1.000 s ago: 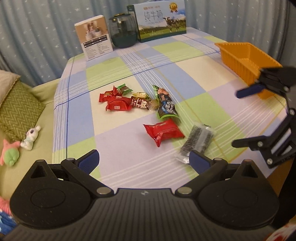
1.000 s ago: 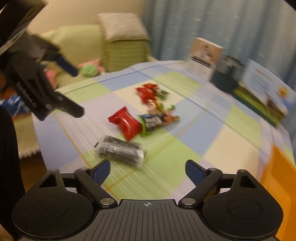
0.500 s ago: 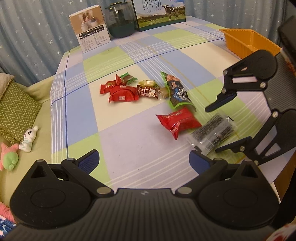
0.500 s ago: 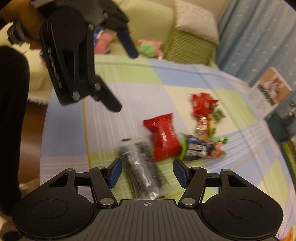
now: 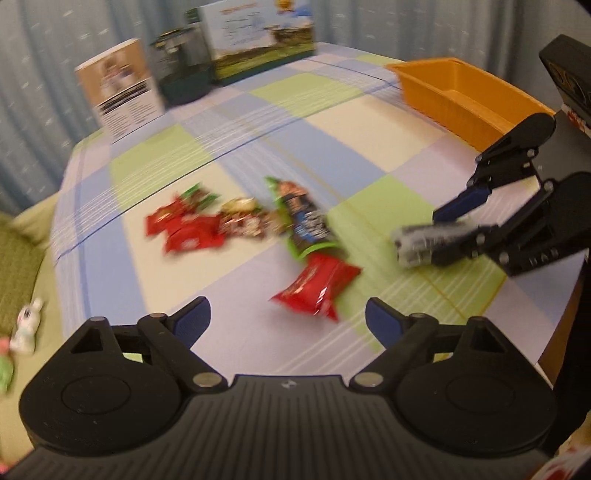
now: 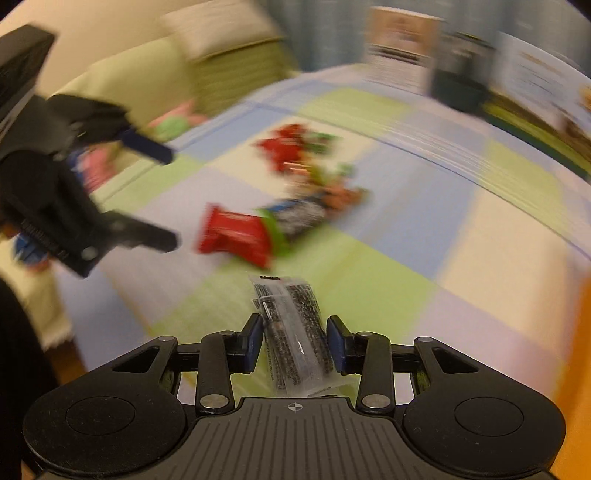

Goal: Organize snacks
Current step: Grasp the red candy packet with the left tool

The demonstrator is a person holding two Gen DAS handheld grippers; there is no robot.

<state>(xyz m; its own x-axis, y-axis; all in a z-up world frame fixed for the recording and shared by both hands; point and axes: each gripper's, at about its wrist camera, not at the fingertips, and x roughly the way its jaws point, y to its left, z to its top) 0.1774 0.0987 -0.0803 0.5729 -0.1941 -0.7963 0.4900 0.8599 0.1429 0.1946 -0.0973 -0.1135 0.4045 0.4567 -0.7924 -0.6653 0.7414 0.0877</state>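
Left wrist view: the checked tablecloth (image 5: 332, 110) carries a loose cluster of snacks. A white leaflet box (image 5: 120, 88), a dark jar (image 5: 183, 79) and a milk carton box (image 5: 258, 35) stand along the far edge in front of the curtain. The orange tray (image 5: 461, 92) sits at the right edge, well apart from the snacks. The left gripper (image 5: 288, 319) hangs tilted downward above the near part of the table. Its jaws stand wide and are closing, with nothing pressed between them; the red packet (image 5: 317, 286) lies on the cloth just beyond the fingertips. A green-edged dark packet (image 5: 304, 221) touches the red packet's far end, and small red sweets (image 5: 181, 229) lie to the left. At the right, the right gripper (image 5: 443, 229) enters from the table edge with the clear seed packet (image 5: 417, 240) between its fingers.

Right wrist view: the picture is blurred except near the lens. The right gripper (image 6: 295, 343) points down toward the cloth. Its jaws are closing, and both blue pads bear on the sides of the clear seed packet (image 6: 291, 325), which runs lengthwise along the fingers with its far end projecting over a green square. The packet is transparent, filled with dark grains. The left gripper (image 6: 162, 195) shows at the left, fingers apart, just beside the red packet (image 6: 236, 236).
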